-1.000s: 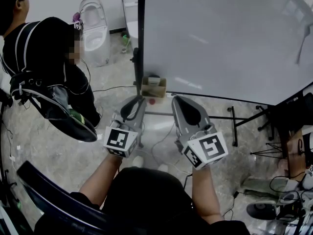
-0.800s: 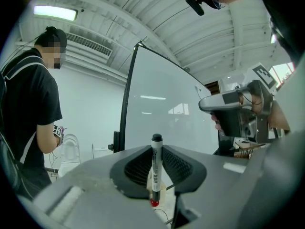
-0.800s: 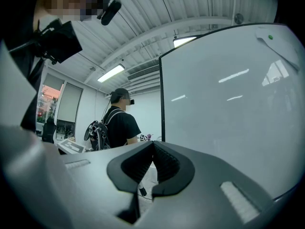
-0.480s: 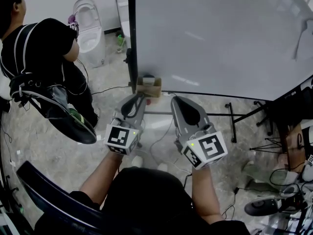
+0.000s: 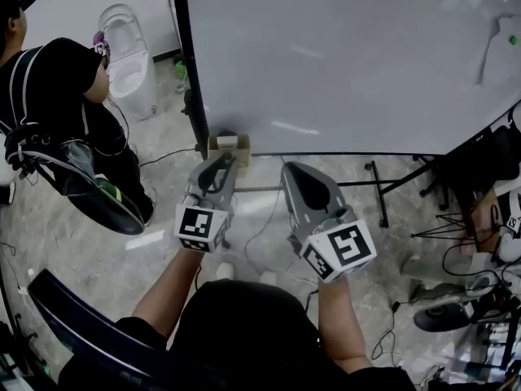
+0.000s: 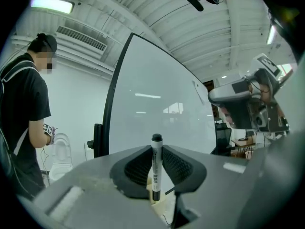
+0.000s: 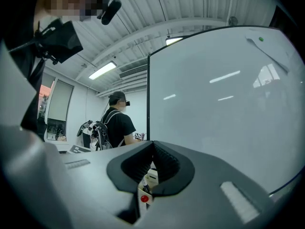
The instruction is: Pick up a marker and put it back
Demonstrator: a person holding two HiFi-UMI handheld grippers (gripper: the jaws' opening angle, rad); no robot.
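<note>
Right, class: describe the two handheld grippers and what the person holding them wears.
Both the left gripper and the right gripper are light grey tapering shells with black ribbed pads inside the fingers. Each carries a white cube printed with black square markers. The forearms are bare; the top is black.

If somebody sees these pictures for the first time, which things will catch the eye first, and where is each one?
First comes the large white board in a black frame, which fills the upper right of the head view. Next is the white marker with a black cap, held upright between the fingers of the left gripper. At the far left of the head view stands a person in a black shirt.
</note>
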